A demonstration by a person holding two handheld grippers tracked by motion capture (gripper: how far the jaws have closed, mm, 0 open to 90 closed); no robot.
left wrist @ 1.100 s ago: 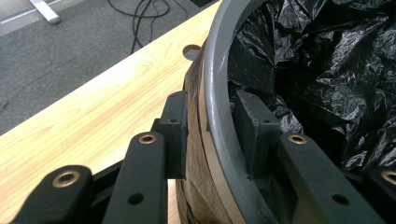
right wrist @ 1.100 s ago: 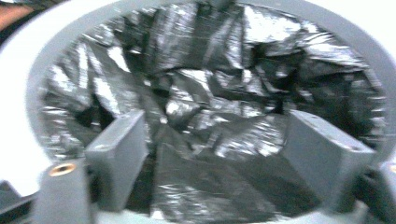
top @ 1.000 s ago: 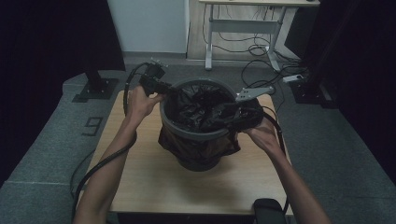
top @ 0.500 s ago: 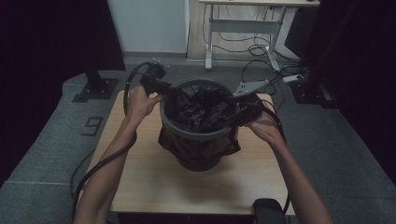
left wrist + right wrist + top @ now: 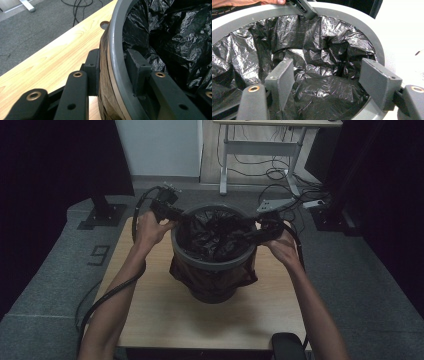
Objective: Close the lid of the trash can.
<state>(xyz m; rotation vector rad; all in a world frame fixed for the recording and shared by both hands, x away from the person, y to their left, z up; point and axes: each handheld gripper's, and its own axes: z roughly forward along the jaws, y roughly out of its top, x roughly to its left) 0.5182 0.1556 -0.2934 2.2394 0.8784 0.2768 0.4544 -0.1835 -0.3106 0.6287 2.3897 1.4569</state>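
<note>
A grey bin (image 5: 215,262) stands upright on the wooden counter (image 5: 150,315), its mouth facing up and its long axis vertical, between the two hand-held grippers. A black bag (image 5: 217,235) lines it, crumpled inside, with its edge hanging down the outside wall.

The left hand-held gripper (image 5: 175,215) pinches the bin's rim: the left gripper view shows one pad outside the wall and one pad (image 5: 136,63) inside against the bag (image 5: 175,37), with the rim (image 5: 117,57) clamped between them.

The right hand-held gripper (image 5: 255,232) sits at the opposite rim, reaching inward. Its jaws have just been closing, yet the right gripper view shows them spread, the pads (image 5: 280,77) hanging over the crumpled bag (image 5: 322,82) without pressing it. That view also shows the left hand-held gripper (image 5: 303,8) on the far rim (image 5: 352,17).
</note>
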